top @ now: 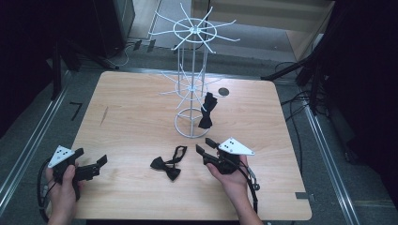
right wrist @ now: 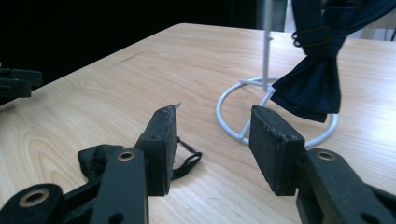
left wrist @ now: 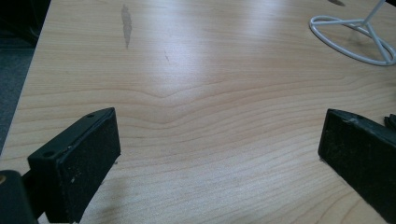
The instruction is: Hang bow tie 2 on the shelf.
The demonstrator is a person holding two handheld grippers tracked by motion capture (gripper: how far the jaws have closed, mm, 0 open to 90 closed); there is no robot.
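While we hold each hand-held gripper (top: 202, 146) gaping and empty, limp black fabric bow tie (top: 165, 165) on woodgrain bench (top: 131, 122), another (top: 205, 110) on white wire rack (top: 192, 79).

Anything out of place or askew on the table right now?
One bow tie lies loose on the table with its strap trailing, while another bow tie hangs on the white rack. Otherwise nothing stands out.

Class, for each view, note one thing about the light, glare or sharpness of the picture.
High view: surroundings dark, table evenly lit, rack casts hardly any shadow. Left gripper view: pale glare bands across the wood, near pads soft. Right gripper view: black backdrop, hanging bow tie reads bluish, near jaws slightly blurred.
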